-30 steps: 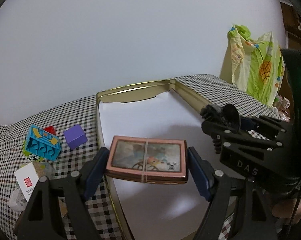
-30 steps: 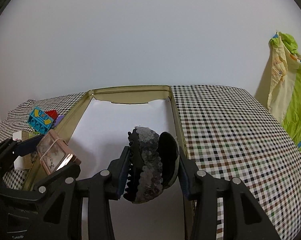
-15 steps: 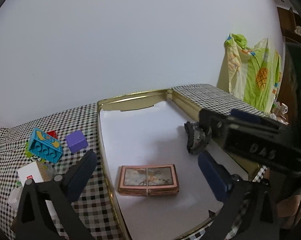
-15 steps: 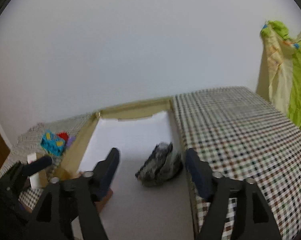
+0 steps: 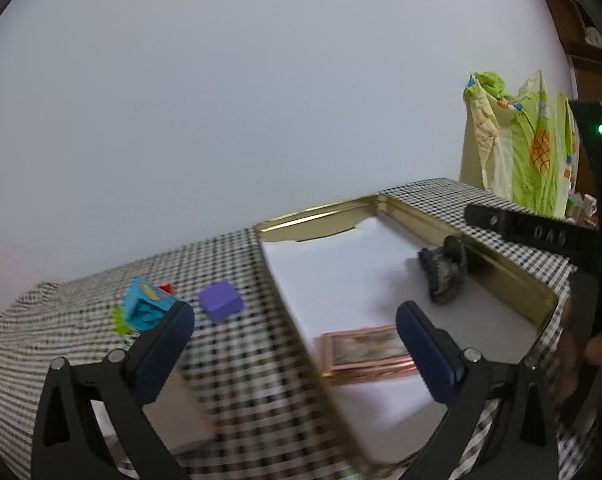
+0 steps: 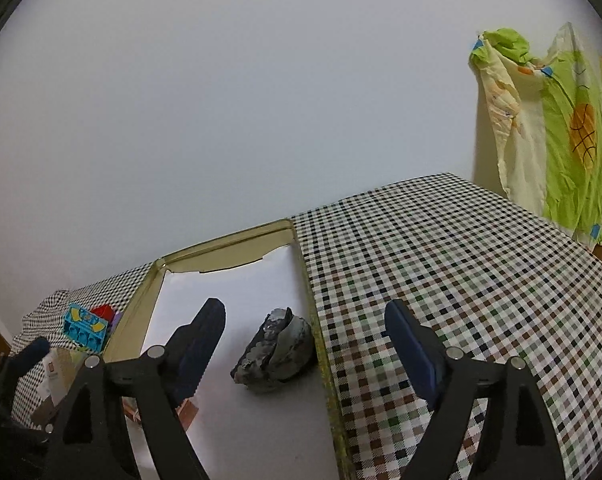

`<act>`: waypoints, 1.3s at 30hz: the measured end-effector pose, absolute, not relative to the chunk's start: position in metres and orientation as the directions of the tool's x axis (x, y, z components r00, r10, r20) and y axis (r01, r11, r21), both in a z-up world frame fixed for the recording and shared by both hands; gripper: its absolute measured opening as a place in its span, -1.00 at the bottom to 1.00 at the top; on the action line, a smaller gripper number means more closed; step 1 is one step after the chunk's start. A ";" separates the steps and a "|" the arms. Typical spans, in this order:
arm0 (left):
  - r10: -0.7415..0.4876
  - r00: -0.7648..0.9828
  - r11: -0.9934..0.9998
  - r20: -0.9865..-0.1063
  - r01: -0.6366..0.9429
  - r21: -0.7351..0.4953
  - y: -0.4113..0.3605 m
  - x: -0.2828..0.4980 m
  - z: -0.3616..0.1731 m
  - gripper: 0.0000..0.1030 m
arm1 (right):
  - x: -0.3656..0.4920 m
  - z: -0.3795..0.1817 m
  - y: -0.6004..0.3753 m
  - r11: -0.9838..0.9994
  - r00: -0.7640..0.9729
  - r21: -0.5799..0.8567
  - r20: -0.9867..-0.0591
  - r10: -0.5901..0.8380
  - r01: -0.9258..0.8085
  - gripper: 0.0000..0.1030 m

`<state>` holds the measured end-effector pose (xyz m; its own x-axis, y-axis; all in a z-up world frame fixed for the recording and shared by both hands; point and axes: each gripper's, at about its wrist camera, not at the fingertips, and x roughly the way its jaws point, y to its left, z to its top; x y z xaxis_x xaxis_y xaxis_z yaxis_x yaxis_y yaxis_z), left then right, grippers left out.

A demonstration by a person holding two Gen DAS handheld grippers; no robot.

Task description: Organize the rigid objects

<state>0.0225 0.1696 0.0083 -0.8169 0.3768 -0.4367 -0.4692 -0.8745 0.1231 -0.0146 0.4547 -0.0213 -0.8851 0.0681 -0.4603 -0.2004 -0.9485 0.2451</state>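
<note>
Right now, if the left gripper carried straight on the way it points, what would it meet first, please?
The left gripper, jaws open, points at the gold tray's near-left wall. It would probably meet that wall or the checked tablecloth beside it first; the purple cube sits slightly left. Motion blur leaves depth uncertain.

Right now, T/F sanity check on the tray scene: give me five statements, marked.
1. The left tool is shut on the pink card box. False: it is open, and the pink card box lies in the gold tray.
2. The dark hair clip lies in the tray, near its right wall. True.
3. The purple cube is inside the tray. False: it sits on the checkered cloth, left of the tray.
4. The right tool is open. True.
5. The blue toy brick is outside the tray. True.
</note>
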 end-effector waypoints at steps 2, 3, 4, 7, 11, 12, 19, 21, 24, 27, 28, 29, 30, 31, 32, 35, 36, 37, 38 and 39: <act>0.371 -0.825 -0.882 -0.427 -0.457 0.117 0.156 0.021 0.009 0.99 | -0.011 -0.019 0.454 -0.951 -0.895 0.228 -0.437 0.093 -0.210 0.63; 0.366 -0.826 -0.884 -0.428 -0.452 0.117 0.151 0.019 0.009 0.99 | -0.009 -0.017 0.452 -0.952 -0.899 0.216 -0.424 0.109 -0.217 0.63; 0.357 -0.827 -0.888 -0.434 -0.445 0.117 0.145 0.016 0.009 0.99 | -0.007 -0.015 0.448 -0.952 -0.904 0.207 -0.409 0.124 -0.224 0.63; 0.333 -0.830 -0.900 -0.447 -0.422 0.113 0.129 0.008 0.008 0.99 | 0.001 -0.008 0.441 -0.954 -0.921 0.173 -0.348 0.174 -0.246 0.63; 0.312 -0.831 -0.914 -0.459 -0.395 0.094 0.106 0.001 0.006 0.99 | 0.008 0.000 0.422 -0.963 -0.934 0.078 -0.275 0.229 -0.259 0.63; 0.307 -0.831 -0.917 -0.464 -0.389 0.090 0.100 0.000 0.006 0.99 | 0.008 0.001 0.415 -0.965 -0.935 0.052 -0.265 0.236 -0.258 0.63; 0.280 -0.825 -0.935 -0.490 -0.351 0.057 0.055 -0.012 0.002 0.99 | 0.015 0.003 0.370 -0.980 -0.953 -0.007 -0.233 0.196 -0.200 0.63; 0.251 -0.835 -0.946 -0.490 -0.319 0.059 0.039 -0.015 0.002 0.99 | 0.017 0.004 0.361 -0.985 -0.962 0.019 -0.222 0.161 -0.169 0.63; 0.209 -0.850 -0.961 -0.483 -0.269 0.058 0.017 -0.021 0.002 0.99 | 0.017 0.005 0.339 -0.994 -0.969 0.038 -0.230 0.096 -0.107 0.63; 0.173 -0.855 -0.973 -0.488 -0.225 0.048 -0.004 -0.028 0.002 0.99 | 0.013 0.003 0.311 -0.998 -0.961 0.056 -0.276 0.002 -0.018 0.63; 0.159 -0.856 -0.978 -0.492 -0.206 0.041 -0.012 -0.030 0.001 0.99 | 0.010 0.002 0.301 -0.997 -0.955 0.071 -0.295 -0.040 0.020 0.63; 0.152 -0.856 -0.980 -0.495 -0.194 0.035 -0.018 -0.032 0.002 0.99 | 0.008 0.001 0.294 -0.996 -0.949 0.077 -0.309 -0.065 0.043 0.63; 0.145 -0.855 -0.983 -0.498 -0.182 0.028 -0.025 -0.034 0.002 0.99 | 0.006 -0.001 0.286 -0.995 -0.942 0.079 -0.323 -0.088 0.066 0.63; 0.133 -0.855 -0.986 -0.501 -0.167 0.023 -0.032 -0.037 0.002 0.99 | 0.004 -0.002 0.275 -0.992 -0.934 0.075 -0.338 -0.117 0.097 0.63; 0.121 -0.856 -0.988 -0.503 -0.153 0.022 -0.037 -0.038 0.002 0.99 | 0.002 -0.003 0.265 -0.991 -0.928 0.064 -0.349 -0.134 0.119 0.63; 0.103 -0.856 -0.992 -0.507 -0.123 0.007 -0.052 -0.041 0.003 0.99 | -0.002 -0.007 0.238 -0.983 -0.903 0.034 -0.390 -0.180 0.182 0.63; 0.100 -0.855 -0.993 -0.508 -0.118 0.002 -0.055 -0.042 0.003 0.99 | -0.004 -0.009 0.229 -0.979 -0.891 0.028 -0.410 -0.194 0.200 0.63; 0.098 -0.855 -0.993 -0.510 -0.114 0.000 -0.058 -0.042 0.003 0.99 | -0.008 -0.012 0.221 -0.973 -0.873 0.021 -0.438 -0.214 0.228 0.63; 0.097 -0.853 -0.994 -0.512 -0.112 -0.001 -0.061 -0.043 0.003 0.99 | -0.011 -0.015 0.216 -0.969 -0.860 0.014 -0.458 -0.224 0.245 0.63; 0.095 -0.853 -0.994 -0.514 -0.111 0.001 -0.065 -0.042 0.003 0.99 | -0.014 -0.017 0.209 -0.966 -0.850 0.007 -0.475 -0.230 0.258 0.63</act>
<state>-0.0417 -0.0647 0.0034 -0.8528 0.0947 -0.5136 -0.1107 -0.9939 0.0006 -0.0138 0.2092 -0.0167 -0.8496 -0.2300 -0.4746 0.2577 -0.9662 0.0070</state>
